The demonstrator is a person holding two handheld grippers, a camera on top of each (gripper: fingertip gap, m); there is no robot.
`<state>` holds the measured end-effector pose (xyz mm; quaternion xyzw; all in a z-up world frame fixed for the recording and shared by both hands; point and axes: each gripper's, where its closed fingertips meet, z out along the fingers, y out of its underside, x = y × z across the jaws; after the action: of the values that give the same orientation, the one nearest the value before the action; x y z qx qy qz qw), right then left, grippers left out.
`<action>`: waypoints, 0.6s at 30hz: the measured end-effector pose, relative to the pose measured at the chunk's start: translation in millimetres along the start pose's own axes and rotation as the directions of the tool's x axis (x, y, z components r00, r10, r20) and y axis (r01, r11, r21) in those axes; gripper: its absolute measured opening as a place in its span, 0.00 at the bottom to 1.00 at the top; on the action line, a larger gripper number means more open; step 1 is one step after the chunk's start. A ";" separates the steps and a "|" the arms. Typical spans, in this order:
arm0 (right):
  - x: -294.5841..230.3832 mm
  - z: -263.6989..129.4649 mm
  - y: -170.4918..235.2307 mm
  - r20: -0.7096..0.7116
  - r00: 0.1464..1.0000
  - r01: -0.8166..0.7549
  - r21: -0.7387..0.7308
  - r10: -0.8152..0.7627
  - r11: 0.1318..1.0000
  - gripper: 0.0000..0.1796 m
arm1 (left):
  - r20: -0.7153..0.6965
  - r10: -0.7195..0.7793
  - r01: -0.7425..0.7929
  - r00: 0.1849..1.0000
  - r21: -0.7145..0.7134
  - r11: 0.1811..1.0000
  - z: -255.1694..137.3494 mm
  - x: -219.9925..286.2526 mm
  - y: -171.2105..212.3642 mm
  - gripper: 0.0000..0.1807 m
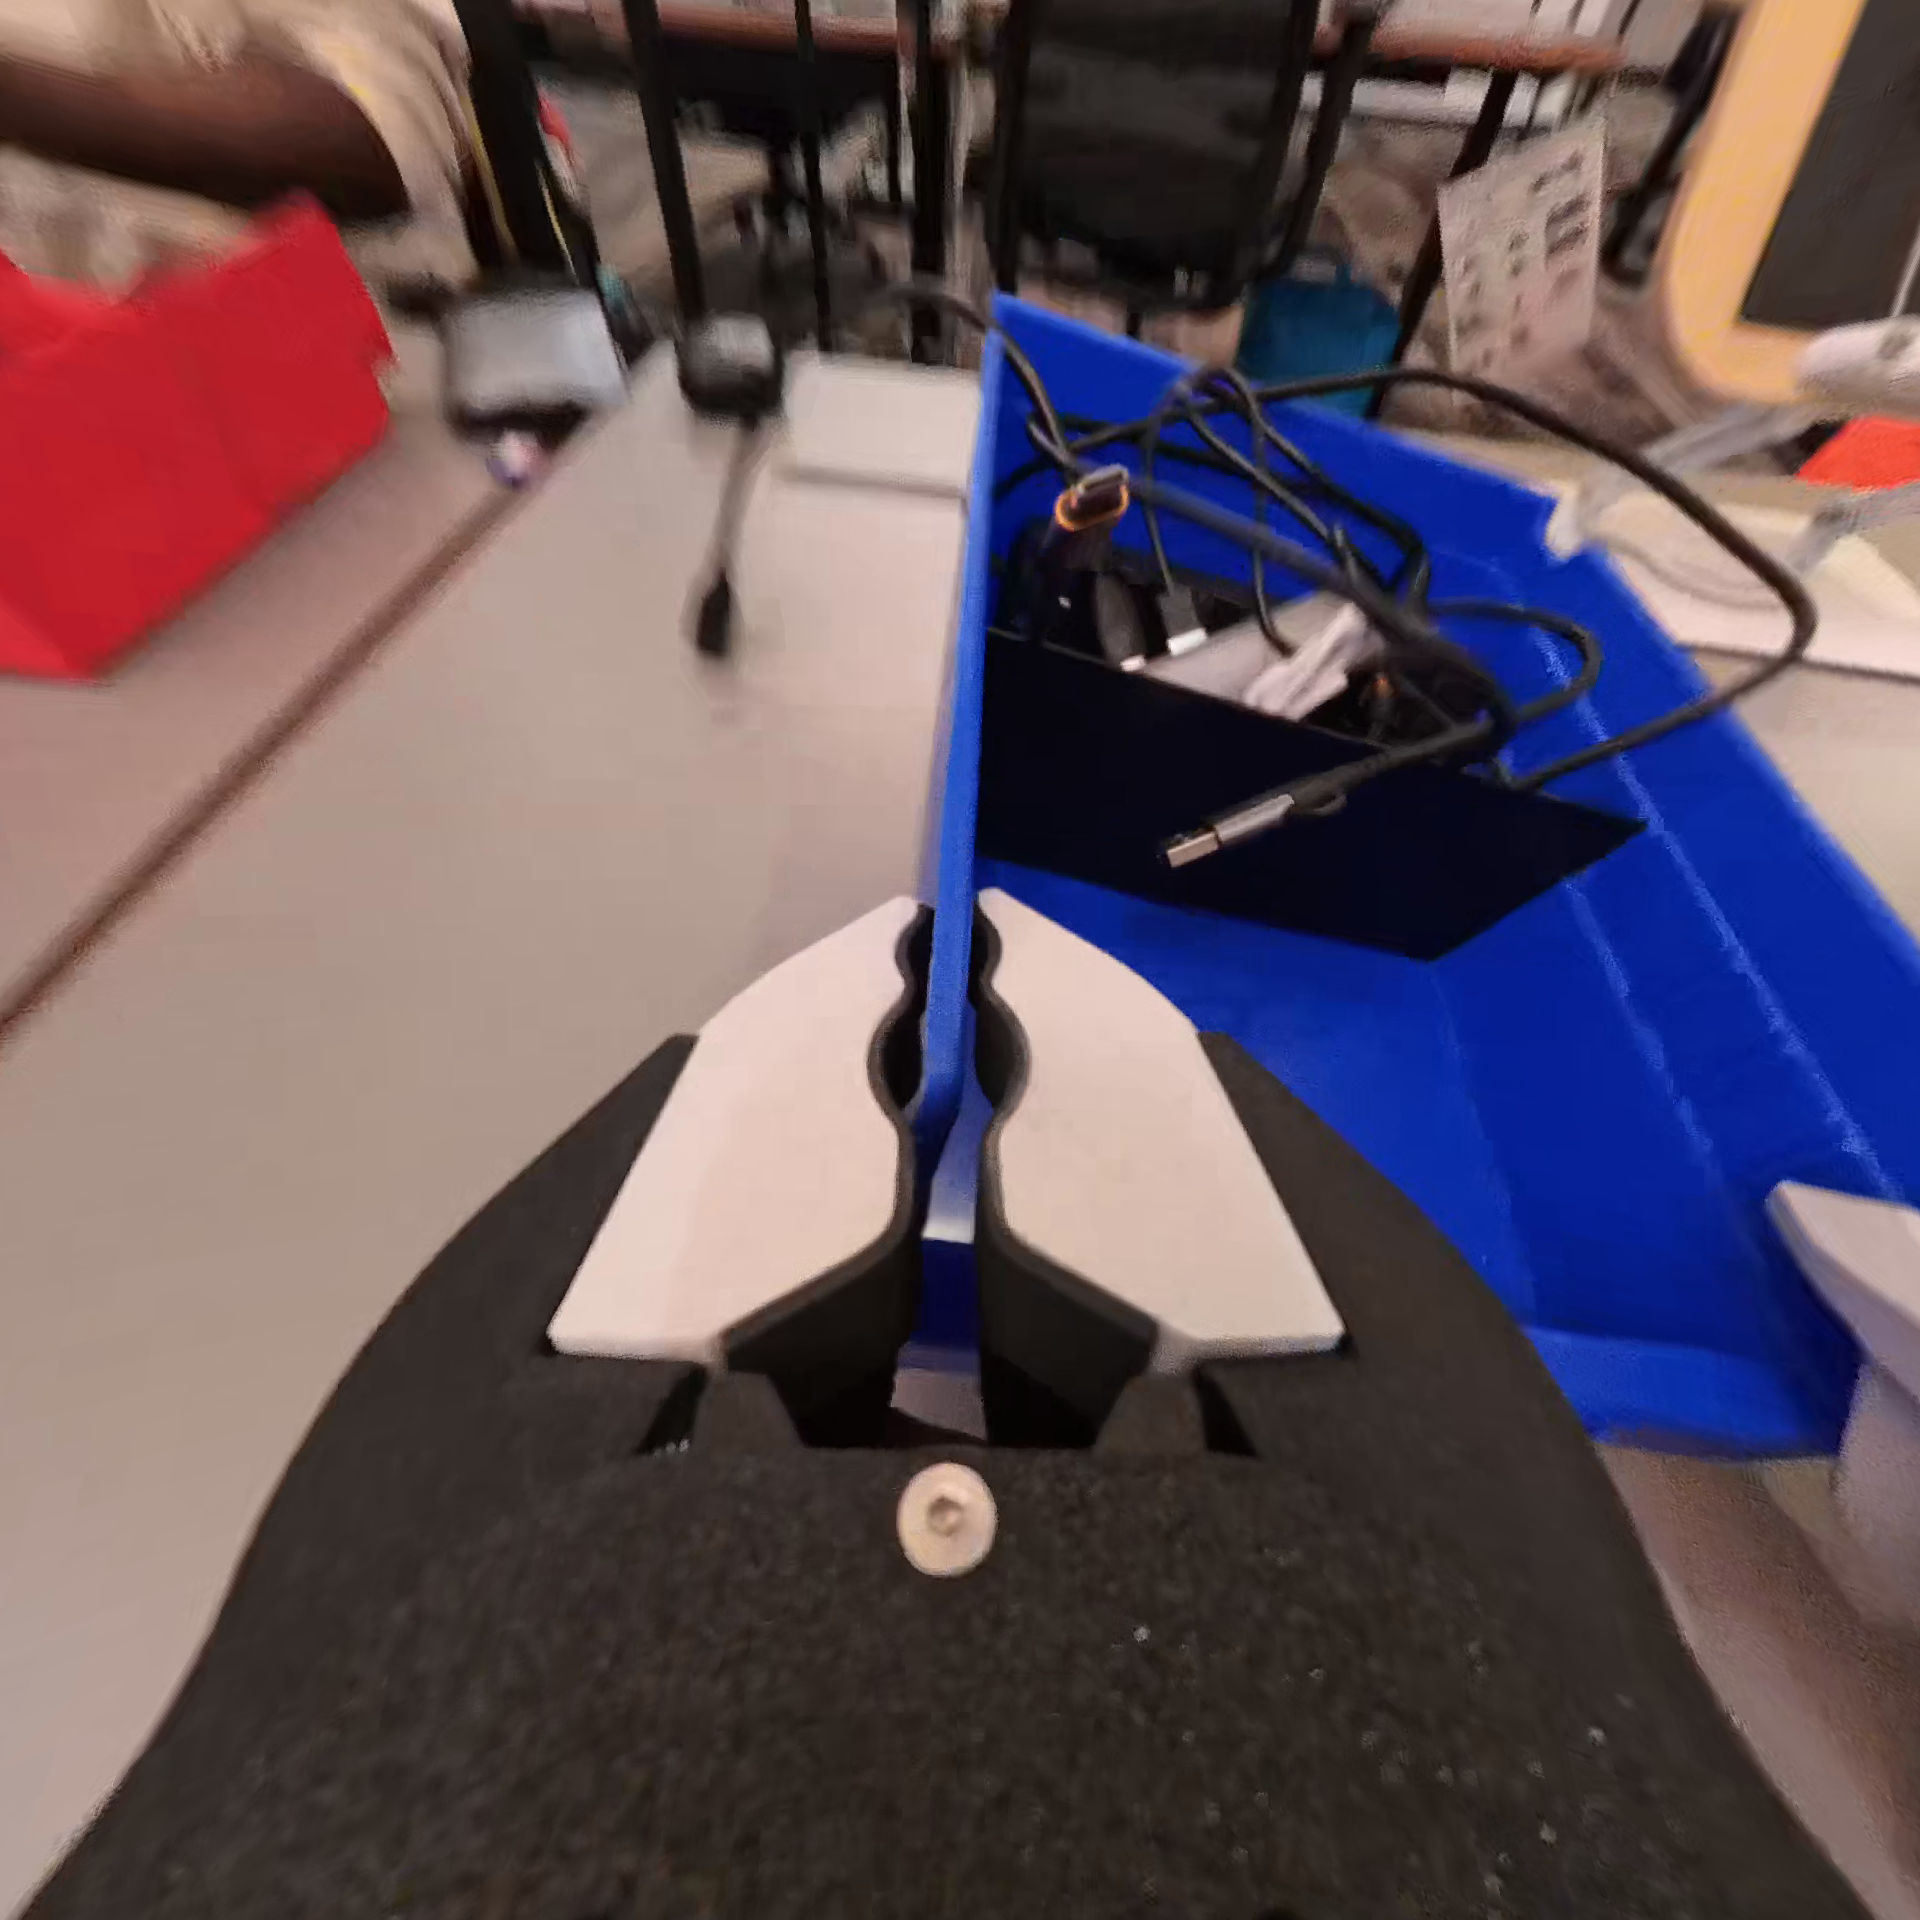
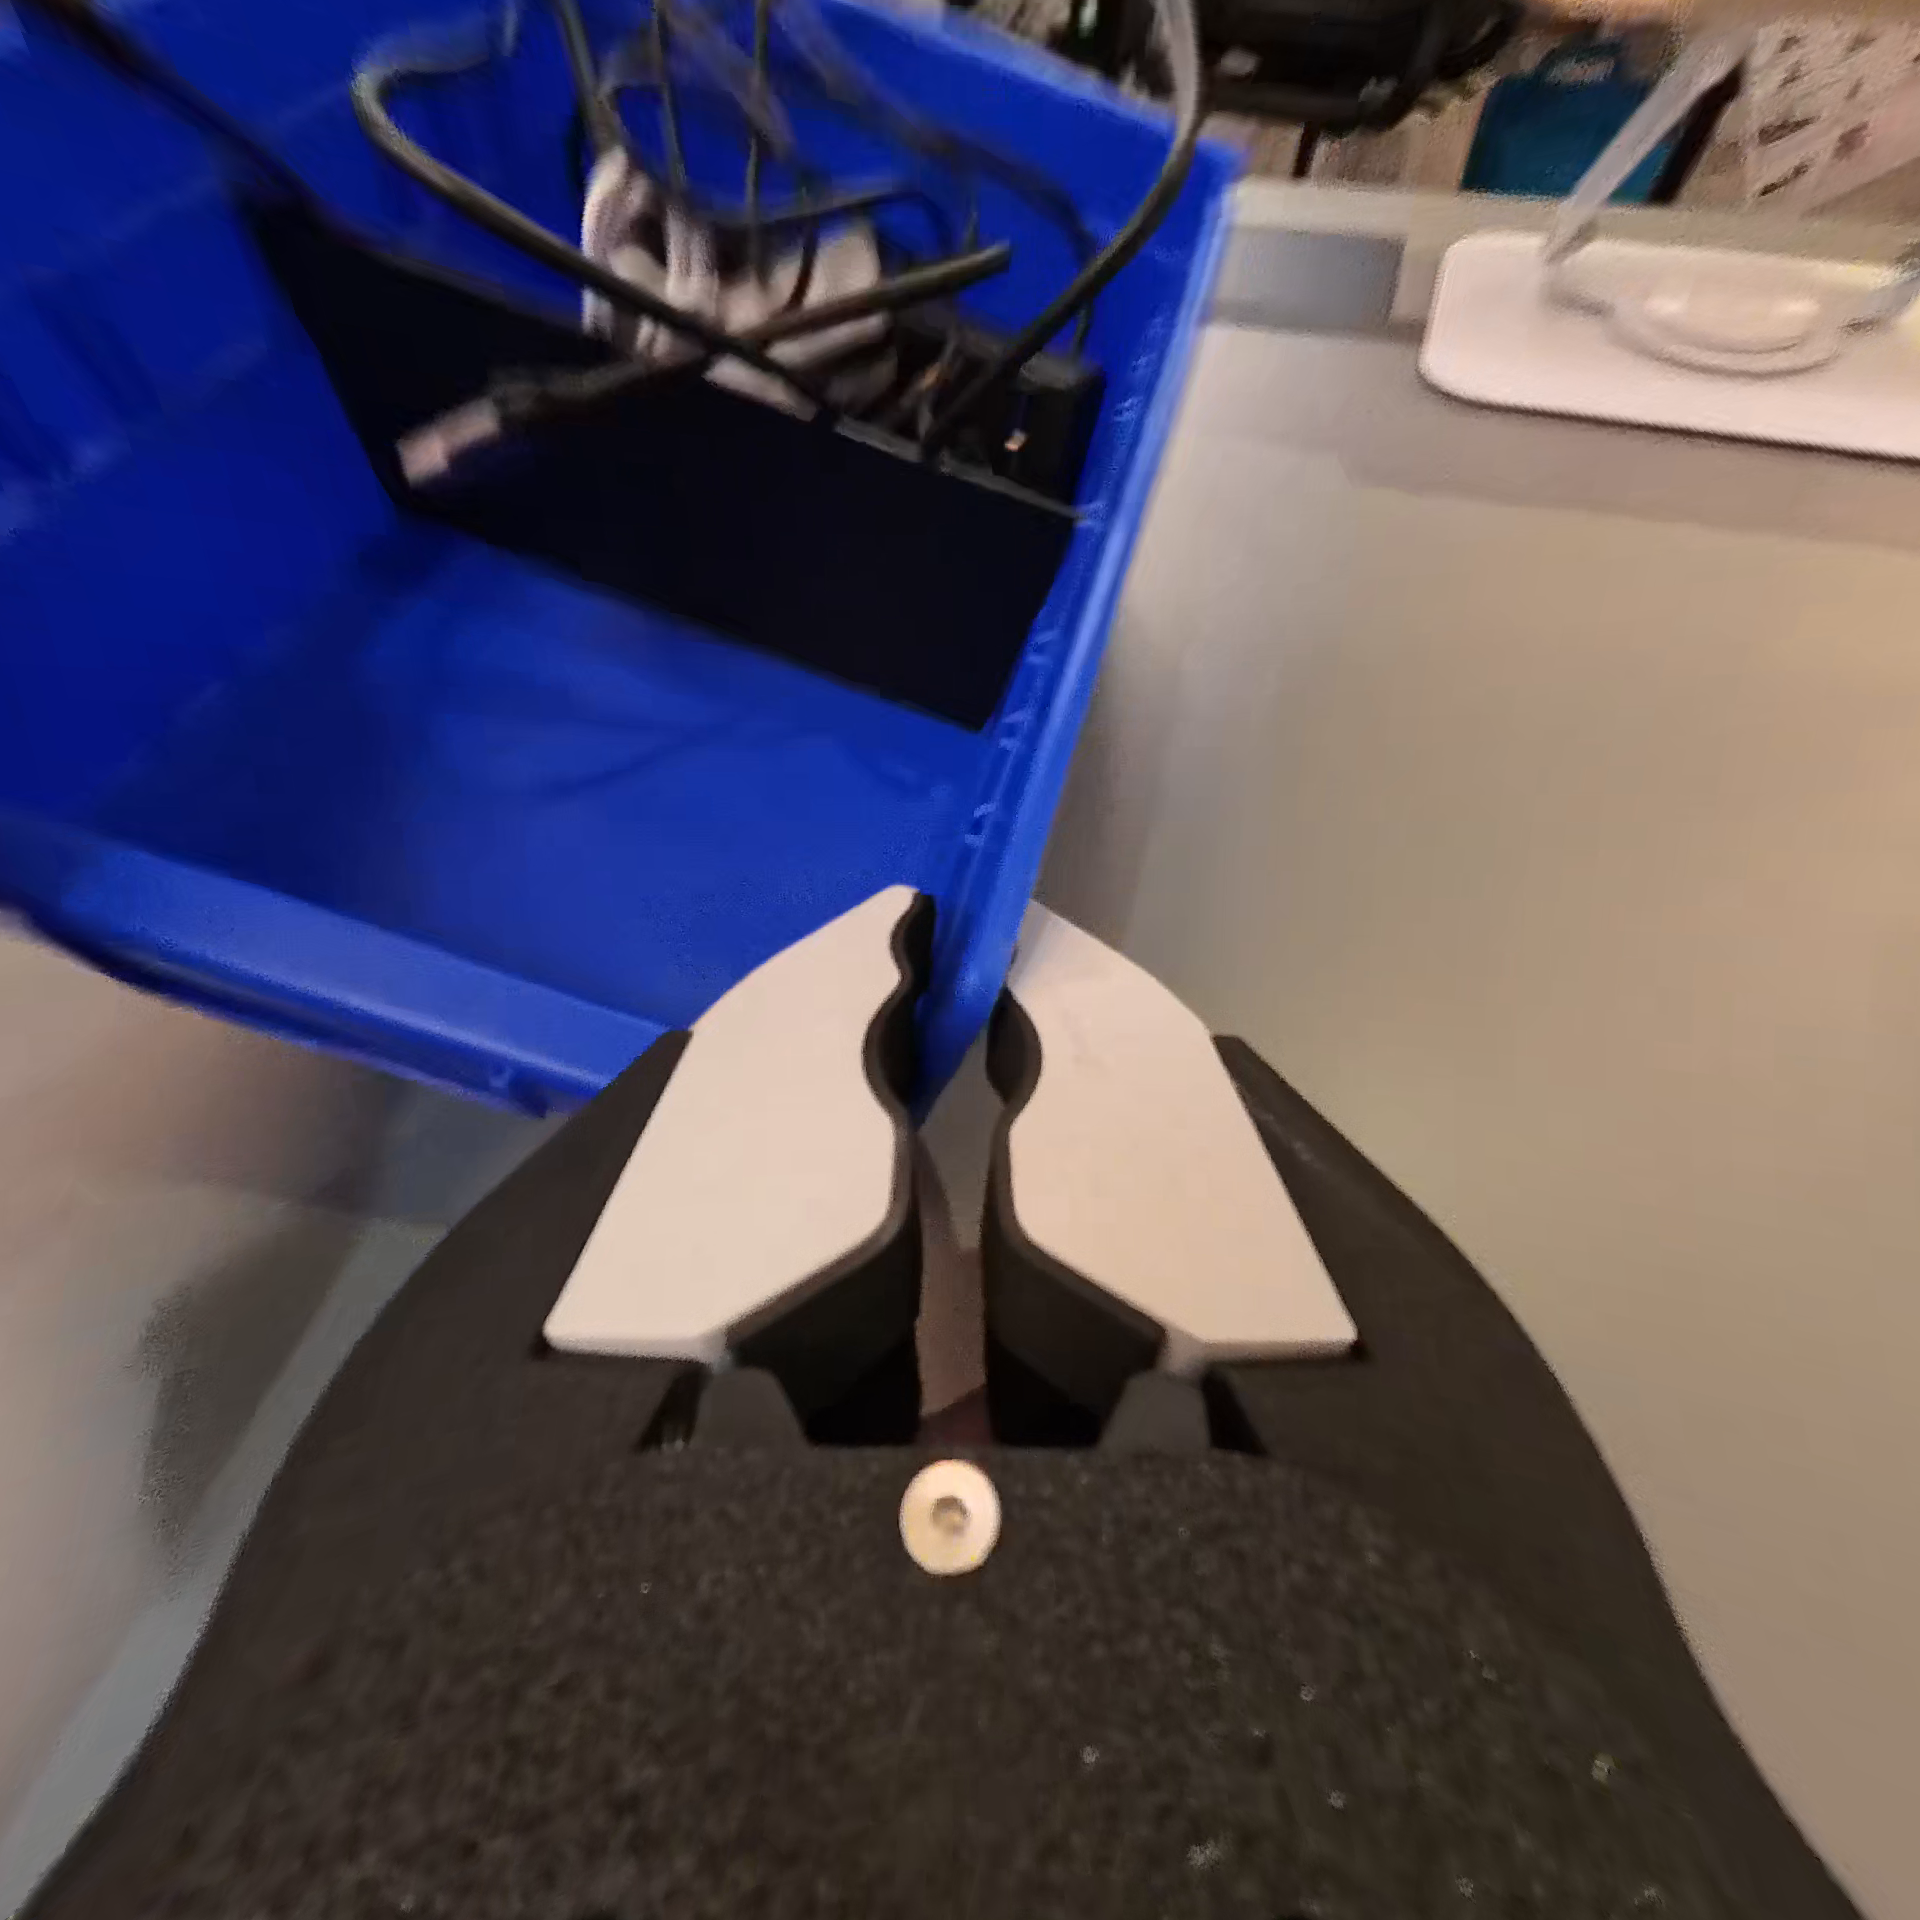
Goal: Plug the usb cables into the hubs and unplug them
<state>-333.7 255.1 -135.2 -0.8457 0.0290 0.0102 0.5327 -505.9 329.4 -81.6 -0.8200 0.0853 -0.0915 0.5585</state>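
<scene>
On a grey table [image 1: 520,831], each hand-held gripper, left [image 1: 948,935] and right [image 2: 961,935], is clamped on a side wall of the blue bin [image 1: 1558,1091], likely to reposition it; tangled USB cables [image 1: 1299,540] and hubs lie behind its black divider [image 1: 1247,821].

Office: desks [image 1: 1039,21], chair [image 1: 1153,156]

left claw [image 1: 948,935] pinching blue bin [image 1: 1558,1091] wall
</scene>
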 end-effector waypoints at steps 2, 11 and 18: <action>5.7 2.4 -5.6 -0.026 1.000 0.012 0.005 -0.012 1.000 0.03 | -0.055 -0.035 0.030 0.998 -0.078 0.996 12.7 -1.1 25.4 0.02; 29.6 23.6 -17.5 0.075 0.997 -0.006 -0.064 0.011 0.998 0.06 | -0.163 -0.014 -0.004 0.987 -0.109 0.994 44.0 18.5 28.1 0.03; 60.1 -61.1 -8.5 0.521 0.850 0.108 -0.027 -0.078 0.994 0.13 | -0.139 0.009 -0.024 0.990 -0.107 0.994 39.5 9.2 30.0 0.12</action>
<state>-274.0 201.4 -104.0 -0.8265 -0.1569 0.2129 0.4970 -488.5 351.9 -123.3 -0.8399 0.1357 -0.1388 0.5069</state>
